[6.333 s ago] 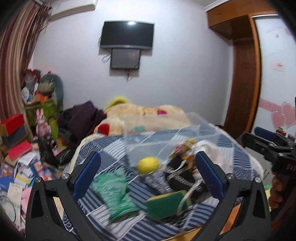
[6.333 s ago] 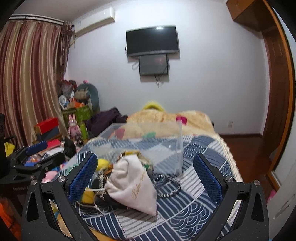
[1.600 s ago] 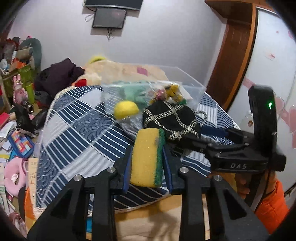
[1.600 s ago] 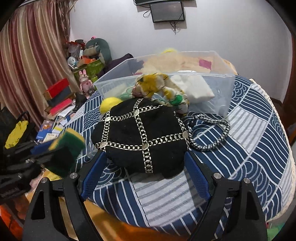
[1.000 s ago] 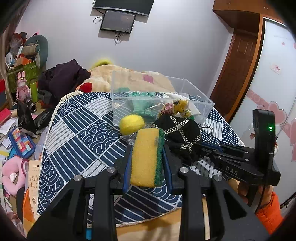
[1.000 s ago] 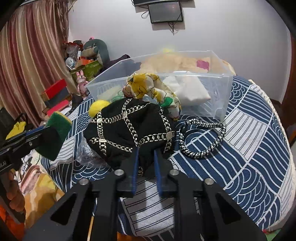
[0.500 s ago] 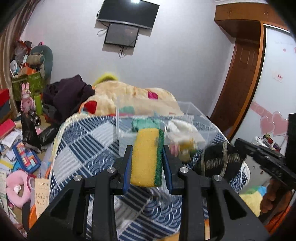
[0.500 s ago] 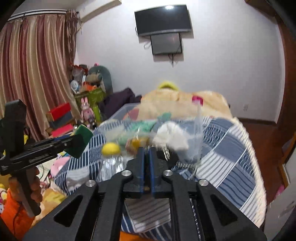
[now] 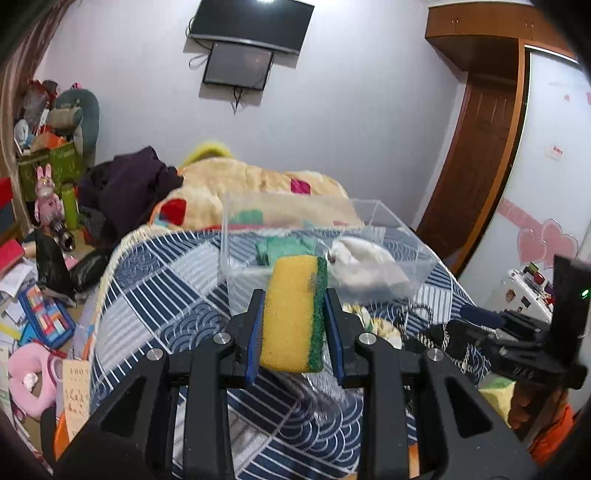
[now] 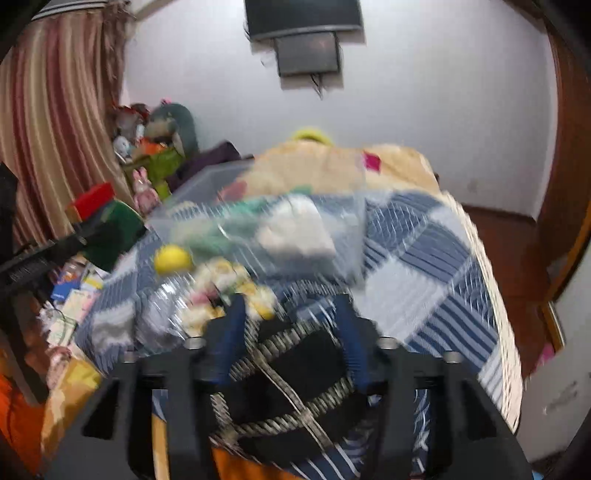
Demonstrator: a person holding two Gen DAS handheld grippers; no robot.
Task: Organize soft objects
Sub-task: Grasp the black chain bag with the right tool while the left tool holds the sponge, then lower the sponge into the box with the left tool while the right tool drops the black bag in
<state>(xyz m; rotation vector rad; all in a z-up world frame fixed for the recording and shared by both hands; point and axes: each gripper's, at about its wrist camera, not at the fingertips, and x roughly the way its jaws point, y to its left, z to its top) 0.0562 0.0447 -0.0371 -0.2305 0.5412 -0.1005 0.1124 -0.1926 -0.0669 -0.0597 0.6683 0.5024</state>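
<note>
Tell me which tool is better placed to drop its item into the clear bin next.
Left, probably. The left tool holds the sponge upright, lined up with the clear bin straight ahead. The right tool sits lower with the black hat, its view blurred.

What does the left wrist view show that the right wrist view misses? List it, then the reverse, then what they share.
Only the left wrist view: the yellow-and-green sponge clamped in the left gripper, and the heart-decorated door. Only the right wrist view: the striped curtain, the yellow ball and the black chain-trimmed hat between the right gripper fingers. Both: the clear bin, blue patterned quilt, wall TV.
</note>
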